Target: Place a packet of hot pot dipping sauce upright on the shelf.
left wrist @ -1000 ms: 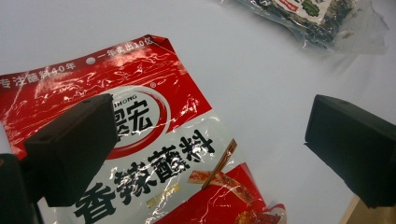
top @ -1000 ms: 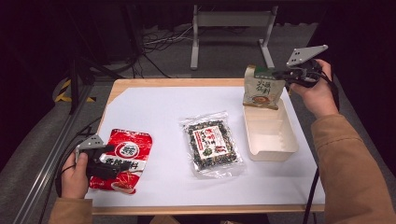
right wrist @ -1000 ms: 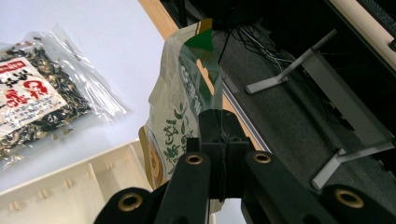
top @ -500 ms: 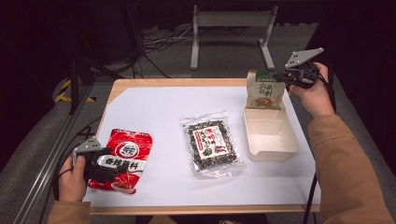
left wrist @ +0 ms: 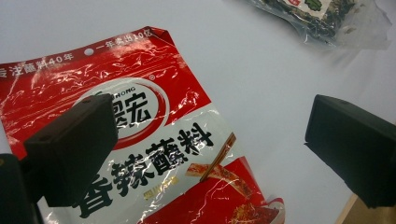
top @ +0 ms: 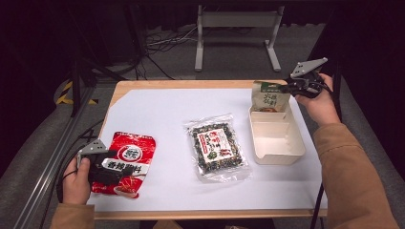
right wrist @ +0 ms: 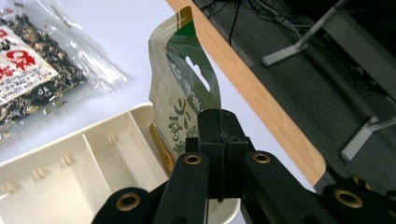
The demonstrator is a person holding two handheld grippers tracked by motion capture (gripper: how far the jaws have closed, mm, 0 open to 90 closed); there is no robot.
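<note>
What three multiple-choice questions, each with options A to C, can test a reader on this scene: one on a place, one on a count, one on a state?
1. Where does the green pouch hang?
A. over the far end of the cream tray
B. on the red packet
C. on the floor

2. How many sealed food packs are in the high view?
A. two
B. three
C. five

3. How stands the left claw?
A. shut on the red packet
B. shut on the tray
C. open above the red packet

Answers: 1 A, the right claw pinches its edge above the tray. 2 B, red, green and the clear seaweed pack. 3 C, its jaws stand wide apart.
</note>
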